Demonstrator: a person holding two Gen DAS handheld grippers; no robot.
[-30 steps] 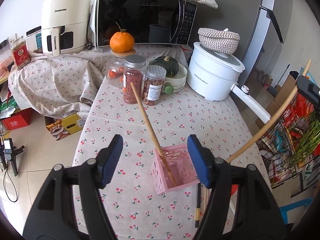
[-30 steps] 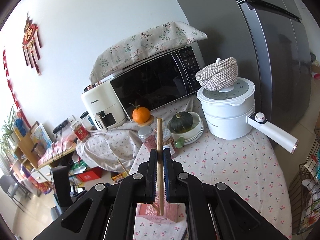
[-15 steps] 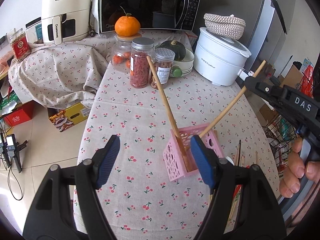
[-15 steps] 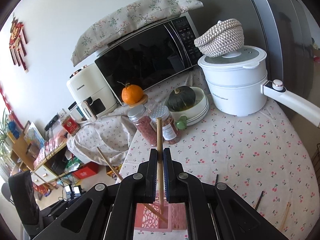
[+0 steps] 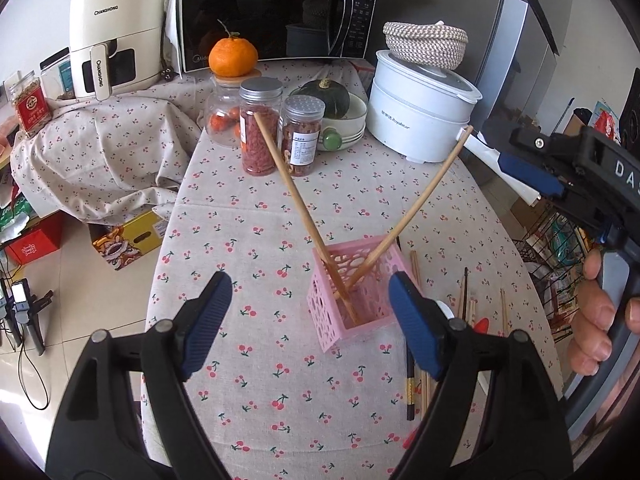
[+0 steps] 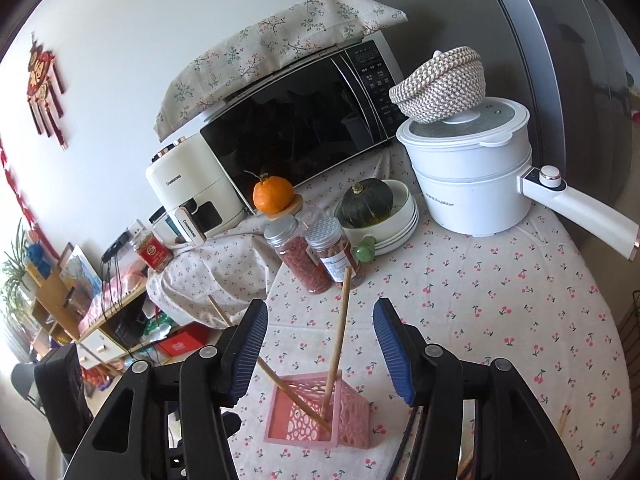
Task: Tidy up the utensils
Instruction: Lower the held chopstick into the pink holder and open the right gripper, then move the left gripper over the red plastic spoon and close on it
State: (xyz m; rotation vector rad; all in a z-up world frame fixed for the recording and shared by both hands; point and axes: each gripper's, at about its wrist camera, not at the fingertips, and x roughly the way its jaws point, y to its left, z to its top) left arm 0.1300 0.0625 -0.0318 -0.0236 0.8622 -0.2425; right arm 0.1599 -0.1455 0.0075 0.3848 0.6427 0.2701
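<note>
While both tongs hang spread over a table w/ a cream cherry-print cloth (image 5: 256, 216), the square pink openwork plastic holder (image 5: 356, 284) sits on that cloth near the front edge w/ two long bamboo chopsticks (image 5: 298, 208) crossed in it, leaning apart. Right gripper (image 6: 320, 344) has just been opening: its blue pads flank one stick but don't touch it; left gripper (image 5: 310, 320), also just widening, holds nothing, pads either side of the holder. At the back: black microwave (image 5: 276, 12), white electric pot (image 5: 420, 116), two red-filled jars (image 5: 260, 132), grey fridge (image 5: 532, 20); loose chopsticks (image 5: 464, 300) lie right of the holder.
</note>
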